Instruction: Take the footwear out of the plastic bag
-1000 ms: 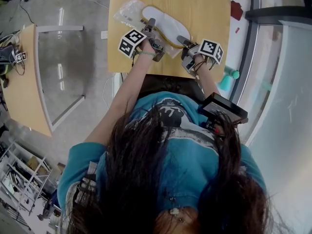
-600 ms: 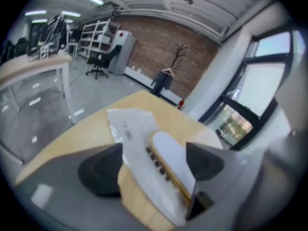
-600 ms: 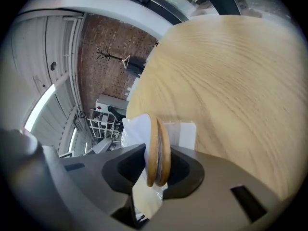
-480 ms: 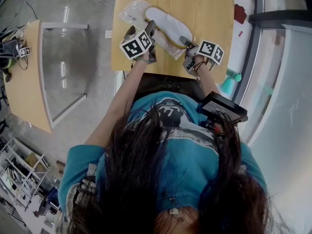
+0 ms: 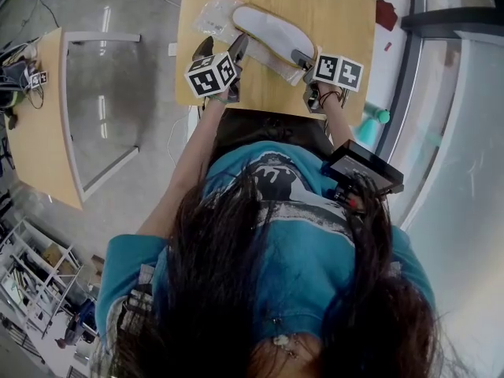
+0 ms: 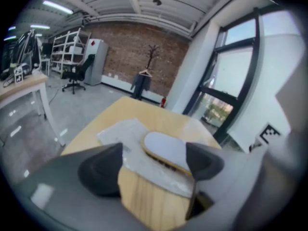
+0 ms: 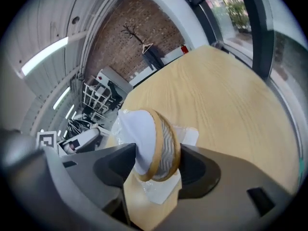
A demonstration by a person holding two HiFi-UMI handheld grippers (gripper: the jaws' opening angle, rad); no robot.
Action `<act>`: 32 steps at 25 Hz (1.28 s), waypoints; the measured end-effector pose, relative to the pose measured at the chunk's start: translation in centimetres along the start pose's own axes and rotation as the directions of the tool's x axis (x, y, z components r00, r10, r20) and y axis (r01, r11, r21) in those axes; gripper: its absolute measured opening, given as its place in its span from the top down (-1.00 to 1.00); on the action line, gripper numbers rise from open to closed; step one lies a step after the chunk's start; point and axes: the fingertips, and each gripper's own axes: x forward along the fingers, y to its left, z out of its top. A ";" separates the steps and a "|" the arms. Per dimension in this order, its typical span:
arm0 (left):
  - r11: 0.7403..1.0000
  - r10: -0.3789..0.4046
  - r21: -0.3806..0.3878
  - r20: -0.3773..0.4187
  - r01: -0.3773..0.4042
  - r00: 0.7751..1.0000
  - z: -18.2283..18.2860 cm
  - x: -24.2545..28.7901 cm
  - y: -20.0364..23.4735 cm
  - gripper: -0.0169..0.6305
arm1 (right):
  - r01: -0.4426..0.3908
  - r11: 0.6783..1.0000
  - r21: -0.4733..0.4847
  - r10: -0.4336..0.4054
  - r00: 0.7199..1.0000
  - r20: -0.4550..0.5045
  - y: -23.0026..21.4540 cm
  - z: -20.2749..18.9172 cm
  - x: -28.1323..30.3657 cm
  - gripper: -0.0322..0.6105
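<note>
A white slipper [image 5: 272,31] with a tan sole edge lies on the wooden table [image 5: 339,6], partly on top of a flattened clear plastic bag [image 5: 211,14]. My left gripper [image 5: 222,47] hovers open at the table's near left edge, apart from both; in its own view the slipper [image 6: 166,148] and bag [image 6: 120,131] lie ahead of the left gripper [image 6: 154,160]. My right gripper [image 5: 304,60] is at the slipper's heel. Its jaws have just been opening; the slipper's heel [image 7: 151,143] stands between them, on the bag [image 7: 161,194], inside my right gripper [image 7: 156,166].
A second table [image 5: 35,132] with a glass panel stands to the left across bare floor. A teal object [image 5: 376,119] sits on the floor at the right, beside a glazed wall. The table's near edge is just under both grippers.
My left gripper has lifted off the slipper, rolled, and drawn back toward the near left edge. The right gripper has rolled in place at the heel. The slipper stays on the bag.
</note>
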 end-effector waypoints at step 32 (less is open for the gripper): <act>0.996 -0.071 -0.041 0.158 0.079 0.985 -1.6 -10.0 -4.4 -0.13 | 0.269 0.888 -0.374 -0.172 0.947 0.273 -1.0 3.3 -7.4 0.14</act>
